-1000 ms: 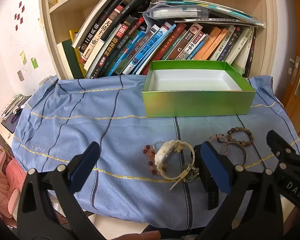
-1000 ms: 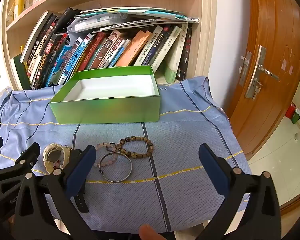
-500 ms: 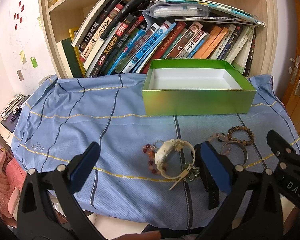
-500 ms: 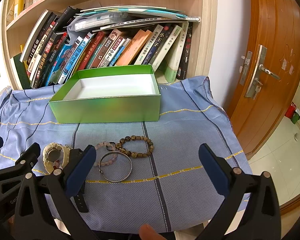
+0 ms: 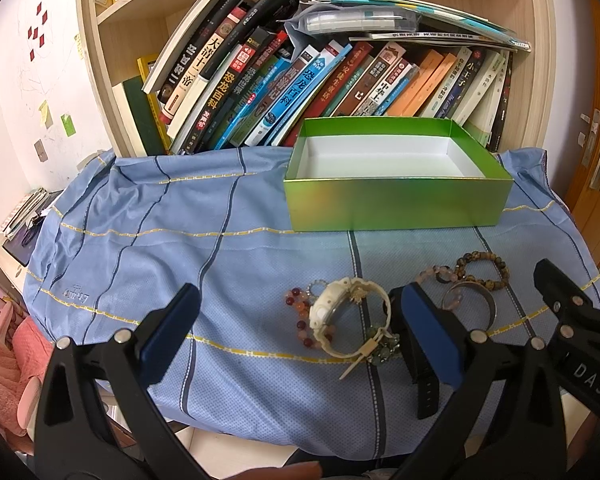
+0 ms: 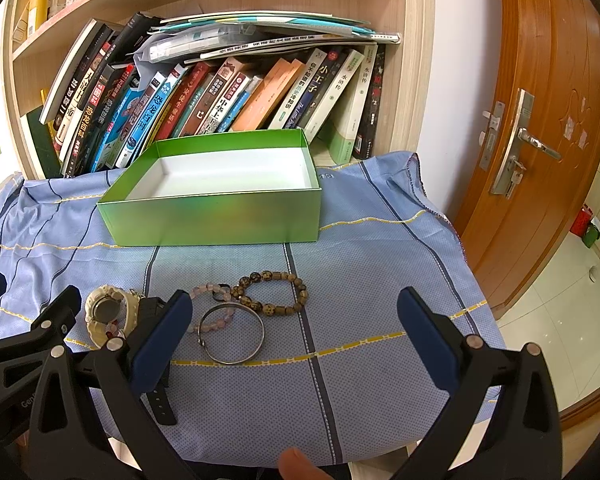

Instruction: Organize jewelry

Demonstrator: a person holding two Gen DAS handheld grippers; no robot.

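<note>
Left gripper, right gripper both hanging wide open, holding nothing. Jewelry pile lying at 6 o'clock from green box. Pieces touching, maybe snagging together when lifted.

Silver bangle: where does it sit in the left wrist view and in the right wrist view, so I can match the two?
Left wrist view: the silver bangle lies lower right on the blue cloth, partly hidden behind the gripper's right finger.
Right wrist view: the bangle lies lower centre, in full view, just right of the gripper's left finger.
Shared landmark: the green box, behind the bangle in both.
</note>
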